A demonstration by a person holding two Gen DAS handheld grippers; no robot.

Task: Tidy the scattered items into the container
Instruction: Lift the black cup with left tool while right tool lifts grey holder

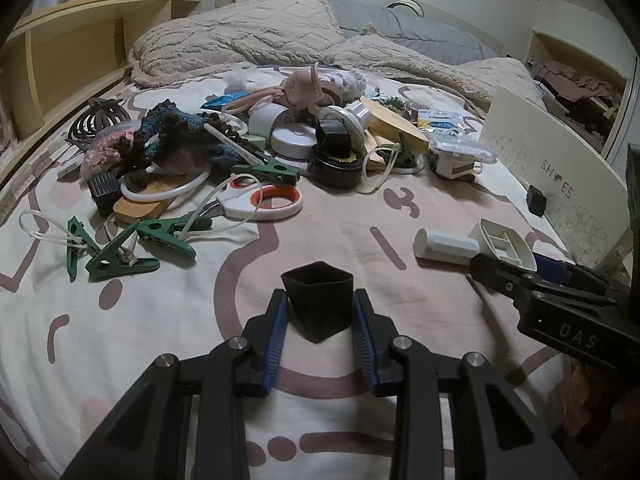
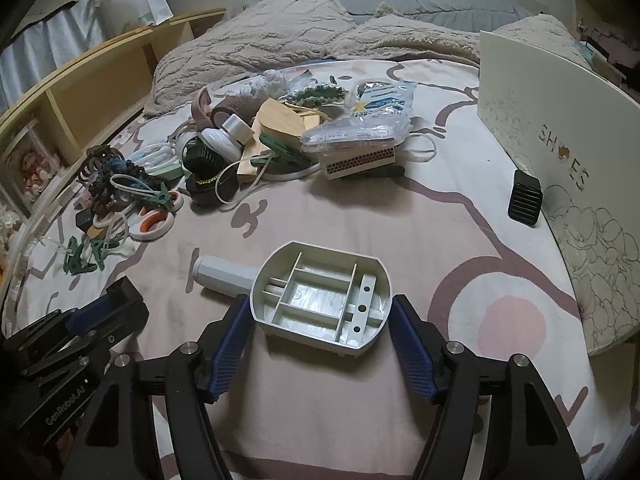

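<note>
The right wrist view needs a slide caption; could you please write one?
Right gripper open around a white tray on the bedsheet, clutter pile beyond, shoe box at right.

Matt black plastic cup (image 1: 318, 306) — smooth pale plastic tray (image 2: 320, 300), soft cloth bedsheet (image 2: 360, 216)

Bed (image 2: 360, 420): heap of scattered items (image 1: 280, 132) mid-bed, toward the left edge; clips (image 1: 120, 252) at its near-left fringe, scissors (image 1: 260, 204) just behind them. Shoe box (image 2: 568, 168) along the right edge. Tray (image 2: 320, 304) near the front, tube (image 2: 224, 276) touching its left side. Blanket (image 1: 248, 32) behind the heap.
</note>
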